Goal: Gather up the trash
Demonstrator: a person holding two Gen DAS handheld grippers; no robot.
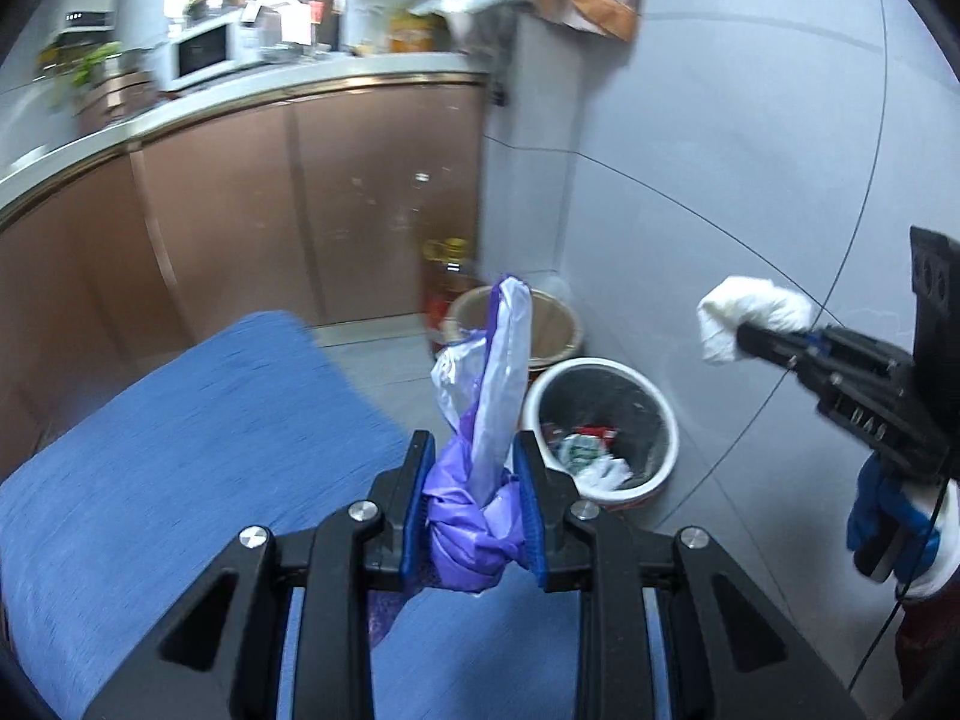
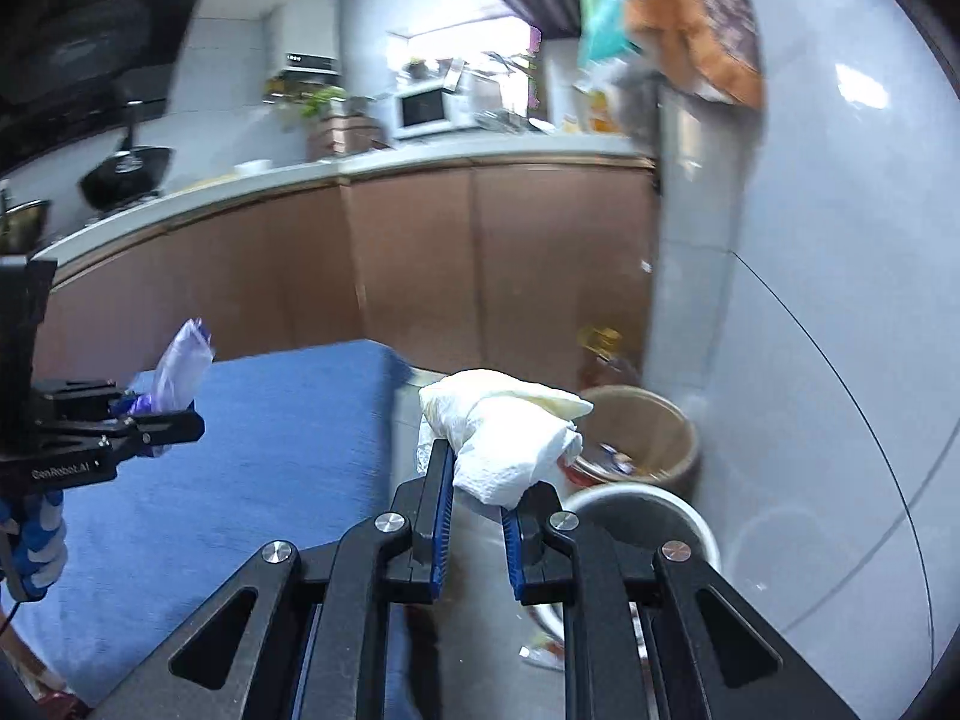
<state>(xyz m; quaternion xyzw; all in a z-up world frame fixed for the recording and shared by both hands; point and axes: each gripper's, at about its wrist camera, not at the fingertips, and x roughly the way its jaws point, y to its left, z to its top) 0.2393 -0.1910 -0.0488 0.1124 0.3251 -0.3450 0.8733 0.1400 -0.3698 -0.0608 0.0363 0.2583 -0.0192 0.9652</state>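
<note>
claws pinched purple bag point(image 1: 474, 480) and tissue wad point(image 2: 504, 438); each needed centring over white bin point(image 1: 600, 426) before letting go.

From my left wrist view, the purple bag point(image 1: 474, 516) hides the near rim of the white bin point(image 1: 603, 429), and I can't make out the scraps inside. The countertop clutter point(image 1: 270, 30) is smeared by blur. On my right wrist view, the paper wad point(image 2: 510, 438) covers part of the tan bin point(image 2: 648, 426); the white bin's lower half sits behind my gripper frame.
</note>
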